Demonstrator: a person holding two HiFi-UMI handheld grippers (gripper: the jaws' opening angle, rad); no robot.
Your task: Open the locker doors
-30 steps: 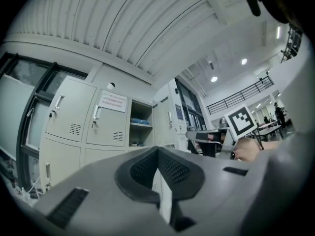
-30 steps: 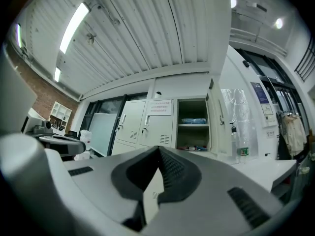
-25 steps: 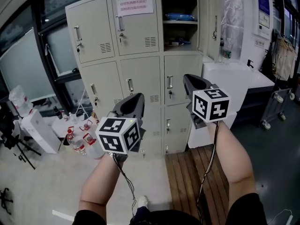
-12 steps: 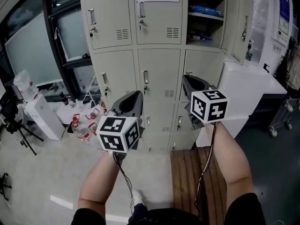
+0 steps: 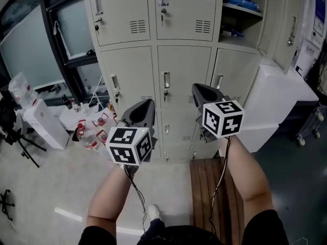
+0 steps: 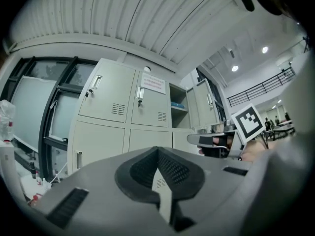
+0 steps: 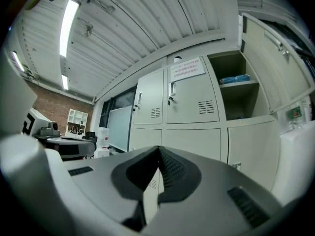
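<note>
Locker doors (image 5: 185,65) are standing mostly closed at 12 o'clock. Left hand-held gripper (image 5: 147,105) and right hand-held gripper (image 5: 201,89) are carrying nothing, jaws pressed together; closed jaws are risking glancing off a handle (image 5: 166,79).

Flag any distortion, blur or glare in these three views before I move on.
Head view: mild barrel distortion bows the lockers; evenly lit and sharp. Left gripper view: heavy fisheye, black corners, the left hand-held gripper slightly soft up close, ceiling spotlights as small hot spots. Right gripper view: same fisheye and dark corners; the ceiling strip light blows out at upper left.
</note>
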